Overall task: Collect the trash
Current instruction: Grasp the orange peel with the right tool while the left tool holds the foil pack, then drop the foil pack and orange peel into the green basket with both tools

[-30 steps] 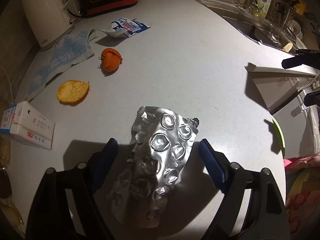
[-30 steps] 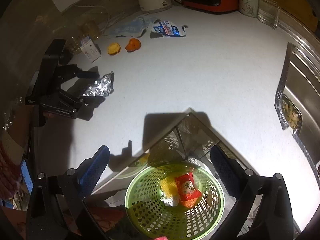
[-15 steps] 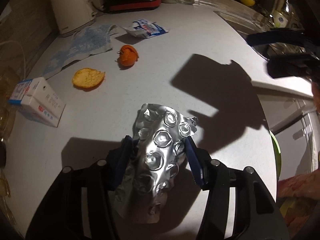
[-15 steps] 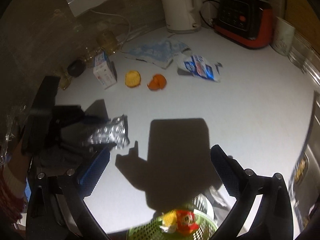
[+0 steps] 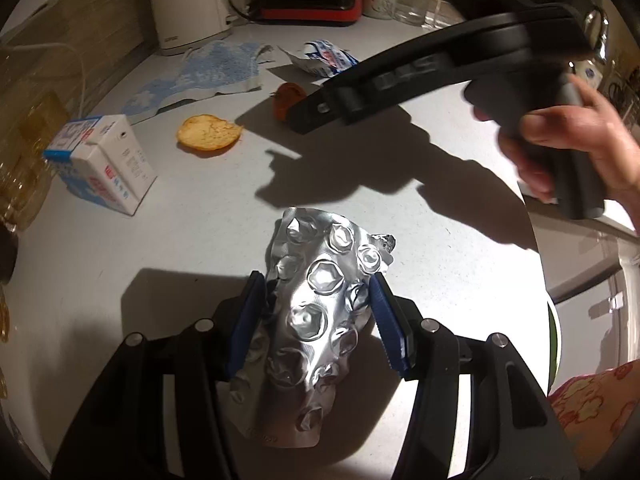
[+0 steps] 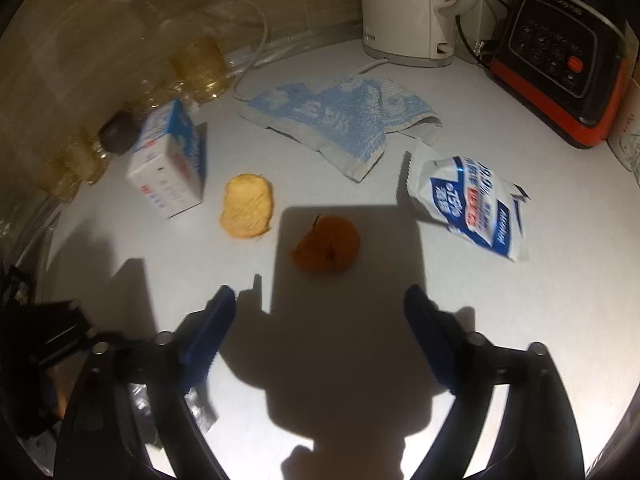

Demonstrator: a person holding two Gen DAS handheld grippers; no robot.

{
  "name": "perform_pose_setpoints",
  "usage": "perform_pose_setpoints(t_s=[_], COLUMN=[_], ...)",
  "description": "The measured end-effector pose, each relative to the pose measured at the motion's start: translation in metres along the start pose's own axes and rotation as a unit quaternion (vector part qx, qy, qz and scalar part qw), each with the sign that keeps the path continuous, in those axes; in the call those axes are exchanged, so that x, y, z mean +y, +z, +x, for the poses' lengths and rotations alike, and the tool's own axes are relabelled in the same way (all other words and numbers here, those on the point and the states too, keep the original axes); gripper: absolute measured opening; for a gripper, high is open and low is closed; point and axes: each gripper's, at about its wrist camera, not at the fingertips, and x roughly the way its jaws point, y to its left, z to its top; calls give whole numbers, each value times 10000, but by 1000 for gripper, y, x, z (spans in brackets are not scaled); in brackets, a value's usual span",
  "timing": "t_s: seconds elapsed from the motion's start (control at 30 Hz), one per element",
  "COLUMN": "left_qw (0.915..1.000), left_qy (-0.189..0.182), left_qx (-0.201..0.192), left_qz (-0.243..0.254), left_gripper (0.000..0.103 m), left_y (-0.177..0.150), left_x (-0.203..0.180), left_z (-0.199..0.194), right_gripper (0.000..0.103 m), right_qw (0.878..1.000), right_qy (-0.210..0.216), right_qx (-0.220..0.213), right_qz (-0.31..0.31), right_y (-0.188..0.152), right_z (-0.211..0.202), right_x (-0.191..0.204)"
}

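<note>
My left tool [image 5: 318, 312] pinches a crumpled silver foil blister sheet [image 5: 316, 312] between its blue pads, low over the white bench [image 5: 168, 248]; the sheet's emptied pockets are dented and its lower end is partly hidden. My right tool [image 6: 320, 328] is closing with nothing between its fingers, above a shadowed orange peel piece [image 6: 326, 244], its edges blurred.
</note>
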Motion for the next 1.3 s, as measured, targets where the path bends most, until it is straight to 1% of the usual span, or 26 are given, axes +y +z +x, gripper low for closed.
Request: perform_pose_setpoints(t_s=[0.03,0.1,0.13,0.17,0.23,0.3,0.33,0.4,0.57,0.73,0.83,1.03,1.3], left_qw=[10000,9999,9998,9997,9996,9996,9996,9995,9993,9993,9994,9993,9994], left_qy=[-1,-8,7,11,10,27,62,100,132,143,153,142,61], left_qx=[-27,-54,-71,-77,-83,-92,-88,-83,-88,-166,-225,-337,-333], left_qz=[-63,-159,-198,-223,-256,-263,-261,-271,-330,-300,-236,-88,94], left_gripper=[53,53,53,53,53,53,53,53,53,53,53,53,53], left_y=[0,-1,-1,0,-2,-2,-2,-2,-2,1,3,2,-15], left_x=[2,4,5,6,6,6,5,5,3,-7,-20,-58,-131], left_z=[-1,-2,-3,-2,-4,-5,-5,-4,-6,-14,-23,-41,-56], right_gripper=[78,70,69,67,57,38,35,32,29,29,29,29,29], right_qw=[10000,10000,9999,10000,9999,9998,9999,9999,9997,9994,9991,9987,9988], right_qy=[6,-16,-28,-84,-160,-197,-160,-172,-214,-201,-202,-205,-184], right_qx=[12,77,107,44,32,26,24,-5,-108,-240,-314,-381,-300], right_qz=[13,25,25,-8,-49,-56,-28,16,24,140,179,279,351], right_y=[2,8,10,13,16,17,17,16,11,-2,-17,-61,-145], right_z=[4,14,19,21,23,22,21,19,8,-18,-38,-80,-135], right_x=[-1,-2,-1,0,1,1,0,0,0,-6,-9,-12,-18])
